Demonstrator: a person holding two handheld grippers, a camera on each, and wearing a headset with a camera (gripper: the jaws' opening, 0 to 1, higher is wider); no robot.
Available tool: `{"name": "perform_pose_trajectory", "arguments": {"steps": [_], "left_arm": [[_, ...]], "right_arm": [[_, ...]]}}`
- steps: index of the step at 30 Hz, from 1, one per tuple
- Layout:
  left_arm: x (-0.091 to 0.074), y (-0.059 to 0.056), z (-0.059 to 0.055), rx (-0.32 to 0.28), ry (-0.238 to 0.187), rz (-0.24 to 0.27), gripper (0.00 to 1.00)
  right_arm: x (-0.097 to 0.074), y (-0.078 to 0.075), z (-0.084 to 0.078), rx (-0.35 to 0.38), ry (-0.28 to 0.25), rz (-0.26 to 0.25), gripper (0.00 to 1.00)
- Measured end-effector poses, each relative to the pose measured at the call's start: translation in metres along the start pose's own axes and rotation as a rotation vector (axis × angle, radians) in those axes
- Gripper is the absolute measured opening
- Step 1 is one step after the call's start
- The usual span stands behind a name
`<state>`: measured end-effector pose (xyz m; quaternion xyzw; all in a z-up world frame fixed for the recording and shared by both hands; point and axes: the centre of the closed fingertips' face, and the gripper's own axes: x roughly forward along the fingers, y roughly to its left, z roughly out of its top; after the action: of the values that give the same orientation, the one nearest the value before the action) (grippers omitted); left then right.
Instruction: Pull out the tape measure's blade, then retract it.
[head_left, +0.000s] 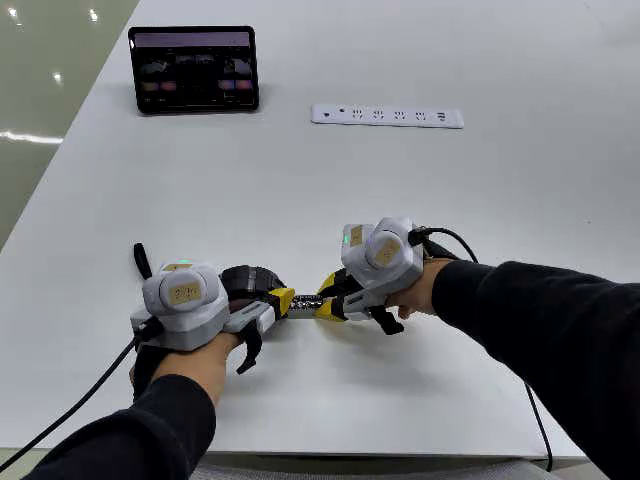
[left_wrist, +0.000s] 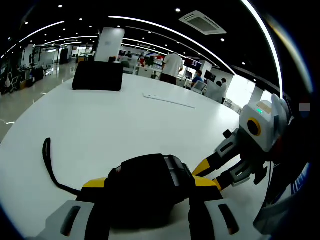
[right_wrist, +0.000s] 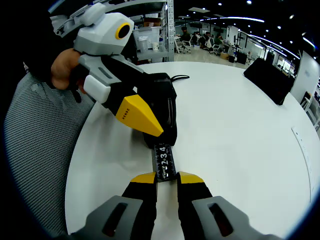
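In head view, find tape measure (head_left: 250, 283) centre-left on white desk (head_left: 330, 200), close to the near edge, clamped by left hand-held gripper (head_left: 268, 305). See short run of blade (head_left: 305, 299) bridging right to right hand-held gripper (head_left: 328, 303), pinched tight on the blade's end. Note tablet (head_left: 193, 68) and power strip (head_left: 387, 116) at far side, well apart from the work. In left gripper view, see black case (left_wrist: 147, 187) seated between own jaws, both pressed on its flanks. Also strap (left_wrist: 50, 165) trailing left on desk, and right hand-held gripper showing at right, just beside the case mouth. In right gripper view, see own yellow tips closed on blade just this side of printed 2-3-4, with blade running flat and straight back into the case slot. Judging step as early pull-out, only a short length drawn. To do it well: draw right hand-held gripper rightward along the blade's own line, low to desk, no twist, to avoid kinking or slipping out of the pinch. Hold case down and square with left, no rotation. Cannot tell whether any lock is set. For retract, feed back under grip rather than letting go, to avoid snap-back.
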<state>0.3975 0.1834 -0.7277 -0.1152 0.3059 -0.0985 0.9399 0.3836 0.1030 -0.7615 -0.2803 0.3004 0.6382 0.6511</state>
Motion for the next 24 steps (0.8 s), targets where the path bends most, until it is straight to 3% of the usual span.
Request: {"name": "perform_pose_trajectory", "arguments": {"steps": [24], "left_arm": [[0.0,0.0,0.0,-0.005,0.001,-0.006,0.59]], "right_arm": [[0.014,0.003,0.016,0.004,0.002,-0.008,0.1]]}}
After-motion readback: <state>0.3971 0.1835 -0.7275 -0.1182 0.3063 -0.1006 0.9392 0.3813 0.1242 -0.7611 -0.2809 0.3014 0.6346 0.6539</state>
